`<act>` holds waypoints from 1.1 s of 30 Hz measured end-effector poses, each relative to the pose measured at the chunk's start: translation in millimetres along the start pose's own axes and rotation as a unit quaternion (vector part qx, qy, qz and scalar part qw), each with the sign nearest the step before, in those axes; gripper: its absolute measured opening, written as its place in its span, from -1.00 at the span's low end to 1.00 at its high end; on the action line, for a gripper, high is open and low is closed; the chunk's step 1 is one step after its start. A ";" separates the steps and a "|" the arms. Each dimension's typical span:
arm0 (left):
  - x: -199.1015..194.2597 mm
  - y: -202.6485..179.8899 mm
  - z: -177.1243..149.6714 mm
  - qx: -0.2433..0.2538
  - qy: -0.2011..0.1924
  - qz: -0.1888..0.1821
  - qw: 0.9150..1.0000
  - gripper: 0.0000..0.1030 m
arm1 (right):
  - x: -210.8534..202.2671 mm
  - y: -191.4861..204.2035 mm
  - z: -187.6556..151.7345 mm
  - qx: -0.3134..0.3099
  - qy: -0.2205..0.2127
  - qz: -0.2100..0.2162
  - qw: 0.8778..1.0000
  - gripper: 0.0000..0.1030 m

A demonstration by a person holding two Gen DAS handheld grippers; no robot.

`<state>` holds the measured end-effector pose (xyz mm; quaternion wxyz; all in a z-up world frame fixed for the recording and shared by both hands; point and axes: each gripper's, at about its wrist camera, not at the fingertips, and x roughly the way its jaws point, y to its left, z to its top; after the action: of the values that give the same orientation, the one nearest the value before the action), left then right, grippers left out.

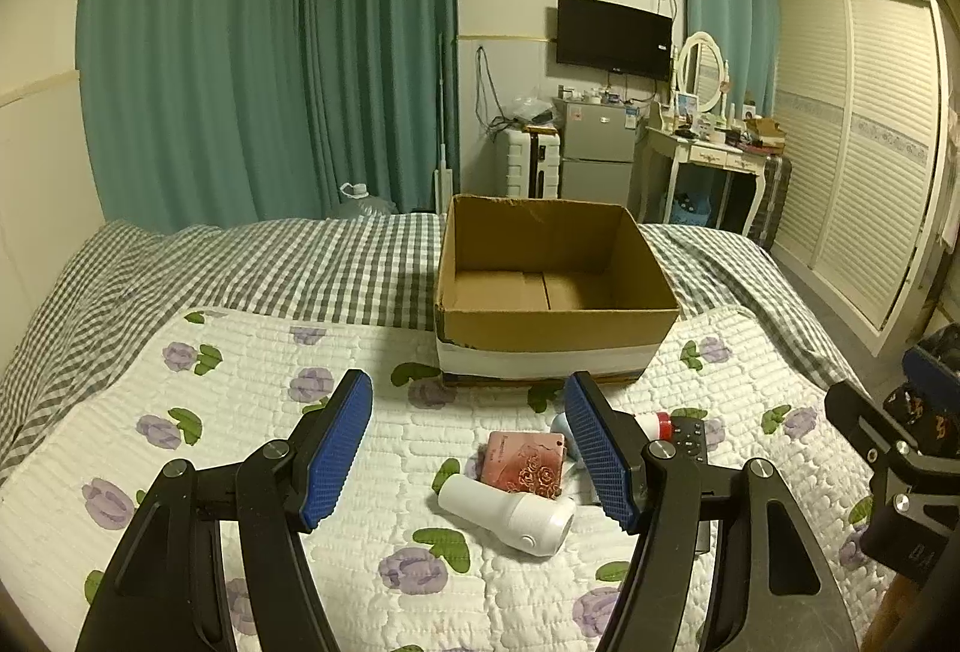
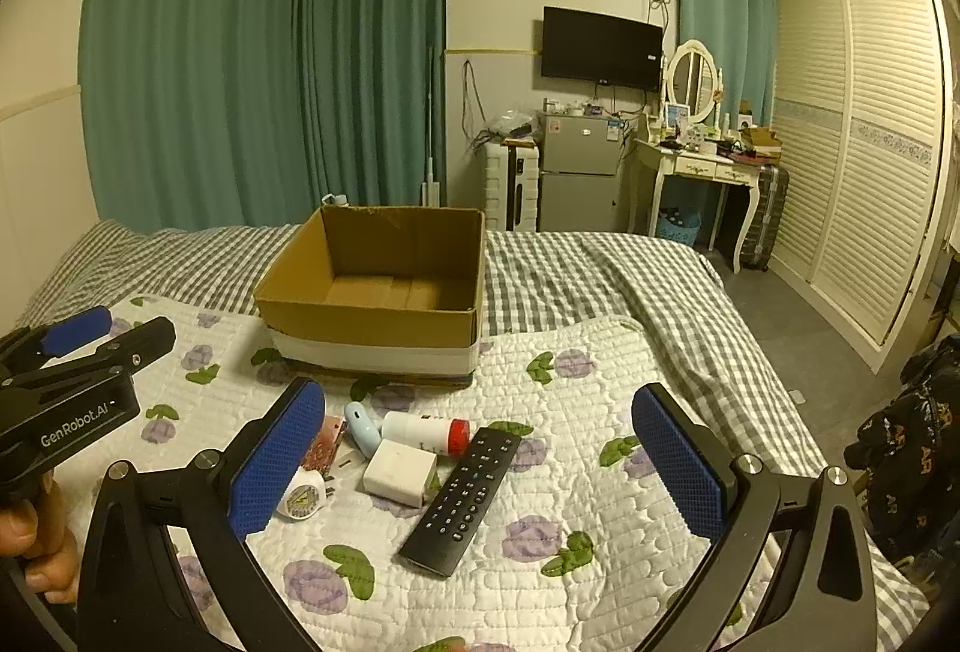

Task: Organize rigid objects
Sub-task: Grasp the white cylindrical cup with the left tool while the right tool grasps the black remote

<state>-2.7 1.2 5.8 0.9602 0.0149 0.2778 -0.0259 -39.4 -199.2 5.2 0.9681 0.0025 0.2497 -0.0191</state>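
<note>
An open empty cardboard box (image 1: 552, 328) (image 2: 372, 322) stands on the bed. In front of it on the floral quilt lie a white handheld device (image 1: 510, 514), a pink card case (image 1: 525, 463), a black remote (image 2: 462, 496), a white charger block (image 2: 399, 472), a white tube with a red cap (image 2: 426, 433) and a light blue piece (image 2: 363, 430). My left gripper (image 1: 468, 448) is open and empty, above the pink case and white device. My right gripper (image 2: 480, 472) is open and empty, above the remote and charger.
The floral quilt (image 1: 252, 412) lies over a grey checked bedspread (image 2: 600, 268). Teal curtains, a small fridge (image 2: 579, 178), a dressing table (image 2: 696, 172) and a white wardrobe (image 2: 864, 141) stand beyond the bed. Dark clothing (image 2: 918, 448) hangs at the right edge.
</note>
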 end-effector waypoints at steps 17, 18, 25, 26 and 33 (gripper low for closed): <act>45.3 10.5 -11.0 0.008 0.054 -0.015 0.998 0.35 | 24.8 -18.3 -13.8 -0.014 0.022 -0.027 0.999 1.00; 49.4 8.9 -15.8 0.009 0.064 -0.019 0.998 0.35 | 28.2 -19.1 -16.1 -0.015 0.026 -0.028 0.999 1.00; 73.4 -18.5 -56.7 0.026 0.145 -0.063 0.987 0.35 | 56.0 -21.4 -37.9 -0.014 0.075 -0.023 0.997 1.00; 75.5 -22.7 -59.2 0.026 0.148 -0.067 0.986 0.35 | 59.9 -21.7 -41.9 -0.012 0.083 -0.021 0.996 1.00; 95.9 -35.6 -68.7 0.002 0.173 -0.045 0.984 0.35 | 82.0 -18.1 -60.1 -0.005 0.123 -0.006 0.992 1.00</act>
<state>39.7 -35.4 -104.0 0.8955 0.0088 0.4400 -0.0664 2.5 -219.4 -86.9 0.9298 -0.0014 0.3674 -0.0236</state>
